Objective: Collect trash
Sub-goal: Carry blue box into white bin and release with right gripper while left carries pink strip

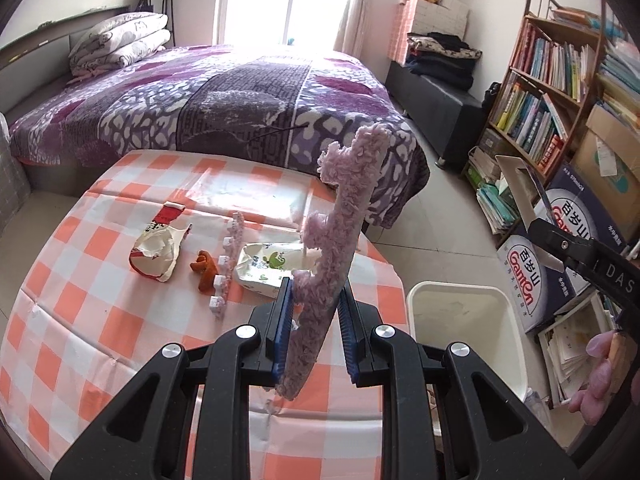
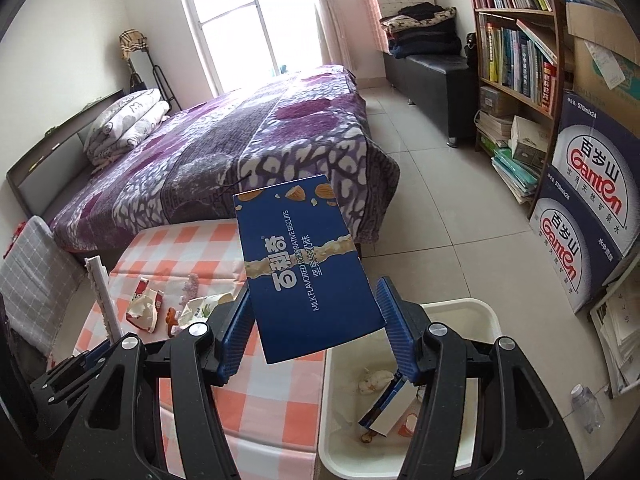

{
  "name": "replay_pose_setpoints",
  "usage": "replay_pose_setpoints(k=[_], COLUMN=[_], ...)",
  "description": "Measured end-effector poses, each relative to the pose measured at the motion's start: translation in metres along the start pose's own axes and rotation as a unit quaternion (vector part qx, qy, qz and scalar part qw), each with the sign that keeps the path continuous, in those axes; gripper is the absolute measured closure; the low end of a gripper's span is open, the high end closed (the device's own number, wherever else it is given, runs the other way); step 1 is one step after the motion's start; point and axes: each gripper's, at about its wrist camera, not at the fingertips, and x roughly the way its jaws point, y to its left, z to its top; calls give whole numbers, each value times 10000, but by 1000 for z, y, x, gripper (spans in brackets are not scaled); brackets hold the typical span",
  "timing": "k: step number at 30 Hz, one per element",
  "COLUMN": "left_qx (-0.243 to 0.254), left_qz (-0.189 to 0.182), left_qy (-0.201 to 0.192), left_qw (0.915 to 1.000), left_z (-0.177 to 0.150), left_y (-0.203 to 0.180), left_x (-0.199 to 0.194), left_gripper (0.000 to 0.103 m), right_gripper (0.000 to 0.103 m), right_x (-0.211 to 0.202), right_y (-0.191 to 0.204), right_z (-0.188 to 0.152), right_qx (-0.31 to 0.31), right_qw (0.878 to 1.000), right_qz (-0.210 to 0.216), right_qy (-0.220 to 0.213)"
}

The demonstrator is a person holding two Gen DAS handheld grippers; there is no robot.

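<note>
Fluffy lilac chenille strip (image 1: 340,248): shaggy, matt pile. Biscuit box (image 2: 308,276): smooth blue cardboard, slight sheen. Tablecloth (image 1: 100,320): checked cloth, faintly glossy, creased. Bin (image 2: 476,308) at 5 o'clock of box: smooth white plastic. Gripper pads (image 1: 282,332): ribbed blue rubber.

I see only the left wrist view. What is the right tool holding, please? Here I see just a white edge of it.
Observer: The right tool grips a blue biscuit box, printed face toward its camera.
Operator: Is the white bin empty?
Observer: No. Inside the bin lie another blue box and crumpled paper.
Operator: And my purple strip, from behind?
Observer: The purple strip has a plain white back.
</note>
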Motion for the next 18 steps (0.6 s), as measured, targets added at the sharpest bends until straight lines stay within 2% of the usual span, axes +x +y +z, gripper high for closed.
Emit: replay_pose_setpoints(k=[14, 18], left_qx=[444, 604], left_qz=[-579, -758], left_qy=[218, 322], left_qw=[9971, 9948], left_z=[-12, -19], left_y=[-69, -90], left_x=[19, 26], left_gripper=[80, 80], right_gripper=[46, 42], right_x=[-3, -2], right_y=[-55, -70], right_z=[-7, -8], right_qx=[276, 406], right_qw=[9978, 9964], right_qz=[-496, -587], right_qy=[341, 450])
